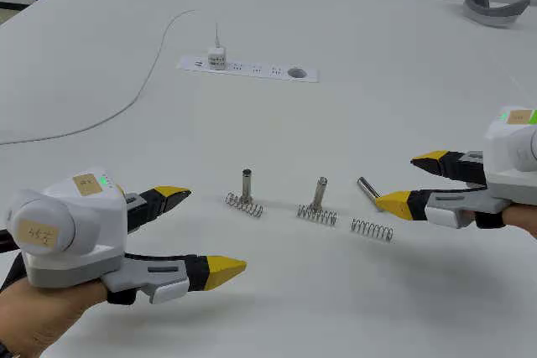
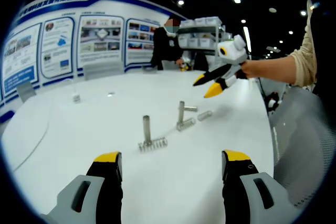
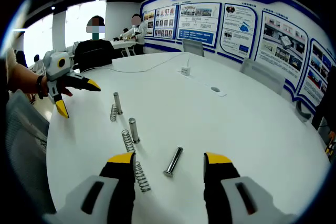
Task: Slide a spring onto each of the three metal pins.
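Observation:
Two metal pins stand upright on the white table, one (image 1: 247, 184) (image 2: 146, 128) (image 3: 117, 103) on the left and one (image 1: 320, 191) (image 2: 181, 112) (image 3: 134, 129) in the middle. A third pin (image 1: 367, 188) (image 2: 190, 108) (image 3: 173, 161) lies flat on the right. Three springs lie loose, one beside each pin: left spring (image 1: 243, 204), middle spring (image 1: 316, 215), right spring (image 1: 372, 229) (image 3: 139, 176). My left gripper (image 1: 201, 230) (image 2: 172, 157) hovers open, well left of the pins. My right gripper (image 1: 409, 179) (image 3: 169, 158) is open, its jaws just short of the lying pin.
A white power strip (image 1: 247, 67) with a plug (image 1: 216, 58) and a thin cable (image 1: 143, 90) lies farther back on the table. A grey curved object (image 1: 495, 4) sits at the far right corner. People stand beyond the table's far side (image 2: 167, 40).

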Motion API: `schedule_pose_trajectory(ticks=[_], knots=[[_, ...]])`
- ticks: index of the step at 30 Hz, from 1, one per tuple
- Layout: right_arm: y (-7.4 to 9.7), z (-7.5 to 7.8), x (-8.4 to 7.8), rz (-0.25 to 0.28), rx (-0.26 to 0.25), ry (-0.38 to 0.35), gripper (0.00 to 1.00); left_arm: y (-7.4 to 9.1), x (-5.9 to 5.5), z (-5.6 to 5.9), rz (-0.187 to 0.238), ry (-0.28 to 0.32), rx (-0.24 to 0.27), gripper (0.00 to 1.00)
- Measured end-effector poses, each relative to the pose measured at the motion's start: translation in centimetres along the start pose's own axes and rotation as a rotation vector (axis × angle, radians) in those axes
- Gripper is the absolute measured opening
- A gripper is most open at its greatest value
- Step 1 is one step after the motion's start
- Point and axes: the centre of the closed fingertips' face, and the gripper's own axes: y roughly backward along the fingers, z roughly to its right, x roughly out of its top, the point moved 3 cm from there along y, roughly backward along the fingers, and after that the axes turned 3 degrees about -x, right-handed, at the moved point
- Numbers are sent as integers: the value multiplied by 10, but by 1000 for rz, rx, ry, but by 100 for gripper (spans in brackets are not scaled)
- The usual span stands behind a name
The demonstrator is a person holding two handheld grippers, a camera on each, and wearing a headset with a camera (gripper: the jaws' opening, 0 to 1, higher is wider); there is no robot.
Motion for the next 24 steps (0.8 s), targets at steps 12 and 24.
schedule_pose_trajectory(ticks=[12, 24], knots=[[-33, 3, 5, -93, -36, 18, 39, 1, 2, 2, -2, -3, 0, 77], [-52, 13, -8, -178, -92, -55, 28, 1, 1, 2, -1, 4, 3, 76]])
